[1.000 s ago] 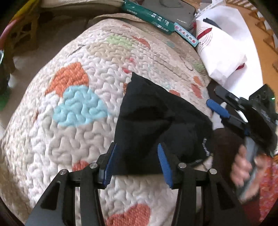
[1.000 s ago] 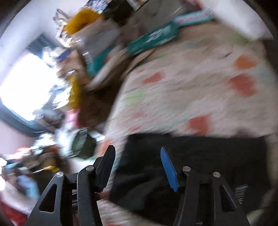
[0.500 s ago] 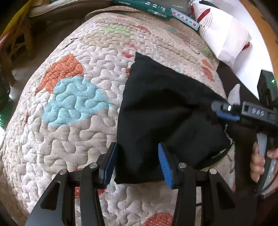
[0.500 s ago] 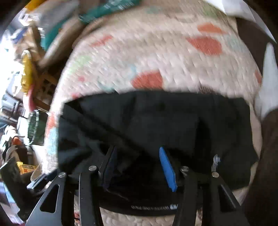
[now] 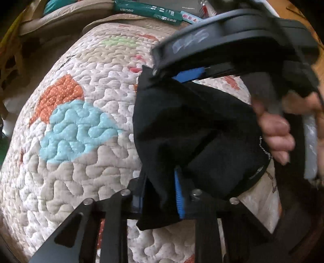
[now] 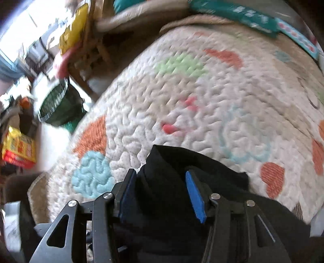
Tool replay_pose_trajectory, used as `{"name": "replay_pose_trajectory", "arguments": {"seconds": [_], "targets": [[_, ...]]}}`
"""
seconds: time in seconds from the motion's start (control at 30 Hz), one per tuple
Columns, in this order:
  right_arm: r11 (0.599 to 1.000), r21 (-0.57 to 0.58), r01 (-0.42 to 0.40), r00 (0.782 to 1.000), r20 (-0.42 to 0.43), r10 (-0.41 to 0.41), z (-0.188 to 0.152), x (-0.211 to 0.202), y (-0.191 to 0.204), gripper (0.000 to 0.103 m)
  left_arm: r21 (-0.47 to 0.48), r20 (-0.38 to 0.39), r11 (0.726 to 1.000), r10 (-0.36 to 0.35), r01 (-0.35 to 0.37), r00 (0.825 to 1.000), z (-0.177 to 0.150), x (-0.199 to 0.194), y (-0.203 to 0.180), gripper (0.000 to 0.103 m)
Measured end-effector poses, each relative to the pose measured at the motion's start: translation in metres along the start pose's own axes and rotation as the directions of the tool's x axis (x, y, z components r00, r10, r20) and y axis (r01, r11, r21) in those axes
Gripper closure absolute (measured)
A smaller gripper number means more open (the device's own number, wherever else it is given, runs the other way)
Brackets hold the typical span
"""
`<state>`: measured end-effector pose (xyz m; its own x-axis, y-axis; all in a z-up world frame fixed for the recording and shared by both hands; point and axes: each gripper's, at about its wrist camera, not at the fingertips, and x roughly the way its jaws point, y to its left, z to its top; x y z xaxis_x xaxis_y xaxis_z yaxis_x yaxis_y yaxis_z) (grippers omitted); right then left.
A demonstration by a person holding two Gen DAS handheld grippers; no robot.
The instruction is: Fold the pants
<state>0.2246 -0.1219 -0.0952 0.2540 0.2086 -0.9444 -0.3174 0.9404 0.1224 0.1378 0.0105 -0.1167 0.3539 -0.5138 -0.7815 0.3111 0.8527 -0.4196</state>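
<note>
The black pants (image 5: 194,129) lie bunched on a quilted bedspread (image 5: 85,153). My left gripper (image 5: 160,192) has closed its blue-padded fingers on the pants' near edge, and the cloth fills the gap. My right gripper (image 5: 178,74) reaches in from the upper right, held by a hand (image 5: 277,131), with its fingers at the pants' far corner. In the right wrist view the pants (image 6: 194,168) bulge between the right gripper's (image 6: 162,192) wide-set fingers; whether they pinch the cloth is unclear.
A green box (image 5: 145,10) and a strip of packaging (image 6: 295,38) lie at the bed's far edge. A green basket (image 6: 58,105) and cluttered shelves stand beyond the bed's left side. The quilt's edge drops off at left.
My left gripper has narrowed onto the pants' near edge. My right gripper has swung across to the pants' far corner, and the cloth is now lifted and bunched.
</note>
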Motion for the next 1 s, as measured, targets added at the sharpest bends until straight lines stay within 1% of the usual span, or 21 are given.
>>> {"name": "replay_pose_trajectory", "arguments": {"seconds": [0.03, 0.07, 0.13, 0.23, 0.33, 0.43, 0.5, 0.63, 0.7, 0.73, 0.77, 0.8, 0.83, 0.9, 0.93, 0.97, 1.0], "targets": [[1.000, -0.018, -0.004, 1.000, -0.026, 0.003, 0.001, 0.007, 0.003, 0.090, -0.010, 0.004, 1.000, -0.005, 0.005, 1.000, -0.001, -0.001, 0.001, 0.083], [0.999, -0.035, -0.008, 0.999, -0.046, 0.007, 0.001, 0.012, 0.007, 0.090, -0.022, 0.008, 1.000, -0.008, 0.009, 1.000, -0.002, -0.001, 0.002, 0.083], [0.997, -0.069, 0.018, 0.999, -0.042, -0.021, 0.004, 0.014, 0.015, 0.092, -0.039, 0.011, 0.999, -0.012, 0.013, 1.000, -0.001, -0.001, 0.004, 0.084], [1.000, -0.028, 0.006, 1.000, -0.027, -0.007, 0.014, 0.015, 0.012, 0.096, -0.078, 0.006, 0.996, -0.034, 0.034, 0.999, 0.003, -0.002, 0.011, 0.085], [1.000, -0.020, 0.005, 1.000, -0.017, -0.006, 0.027, 0.018, 0.015, 0.097, -0.138, 0.006, 0.989, -0.059, 0.059, 0.998, 0.010, -0.004, 0.026, 0.087], [0.999, -0.036, 0.032, 0.999, -0.018, -0.033, 0.042, 0.021, 0.025, 0.097, -0.203, 0.012, 0.975, -0.092, 0.093, 0.996, 0.019, -0.008, 0.044, 0.088], [0.999, -0.030, 0.034, 0.999, -0.013, -0.034, 0.053, 0.023, 0.024, 0.097, -0.234, 0.028, 0.967, -0.094, 0.098, 0.995, 0.025, -0.012, 0.055, 0.089], [1.000, 0.002, 0.021, 1.000, 0.018, -0.021, 0.071, 0.020, 0.016, 0.097, -0.256, 0.061, 0.961, -0.089, 0.102, 0.994, 0.037, -0.020, 0.071, 0.089], [1.000, 0.012, 0.020, 1.000, 0.007, -0.020, 0.072, 0.024, 0.012, 0.095, -0.267, 0.043, 0.959, -0.085, 0.094, 0.995, 0.038, -0.018, 0.073, 0.087], [1.000, 0.012, 0.020, 1.000, -0.013, -0.019, 0.071, 0.029, 0.010, 0.093, -0.269, 0.038, 0.959, -0.079, 0.087, 0.996, 0.040, -0.017, 0.077, 0.086], [1.000, 0.014, 0.025, 1.000, -0.012, -0.025, 0.069, 0.027, 0.007, 0.089, -0.259, 0.036, 0.963, -0.061, 0.069, 0.997, 0.040, -0.018, 0.076, 0.086], [0.999, 0.017, 0.033, 0.999, 0.002, -0.033, 0.066, 0.024, 0.005, 0.076, -0.241, 0.042, 0.969, -0.043, 0.052, 0.998, 0.038, -0.021, 0.073, 0.085], [0.998, 0.027, 0.065, 0.997, 0.049, -0.066, 0.061, 0.011, 0.003, 0.061, -0.214, 0.057, 0.976, -0.017, 0.029, 0.998, 0.038, -0.027, 0.069, 0.085], [0.992, 0.056, 0.112, 0.984, 0.133, -0.119, 0.048, -0.014, -0.001, 0.055, -0.175, 0.106, 0.985, 0.032, -0.013, 0.994, 0.040, -0.038, 0.060, 0.085], [0.990, 0.074, 0.123, 0.977, 0.167, -0.134, 0.040, -0.028, -0.003, 0.055, -0.155, 0.141, 0.987, 0.056, -0.034, 0.988, 0.041, -0.046, 0.057, 0.085], [0.988, 0.087, 0.130, 0.972, 0.184, -0.144, 0.031, -0.038, -0.004, 0.055, -0.143, 0.158, 0.989, 0.067, -0.044, 0.985, 0.041, -0.048, 0.054, 0.085], [0.986, 0.093, 0.139, 0.969, 0.191, -0.154, 0.021, -0.047, -0.005, 0.055, -0.130, 0.169, 0.990, 0.077, -0.055, 0.983, 0.042, -0.050, 0.052, 0.081]]}}
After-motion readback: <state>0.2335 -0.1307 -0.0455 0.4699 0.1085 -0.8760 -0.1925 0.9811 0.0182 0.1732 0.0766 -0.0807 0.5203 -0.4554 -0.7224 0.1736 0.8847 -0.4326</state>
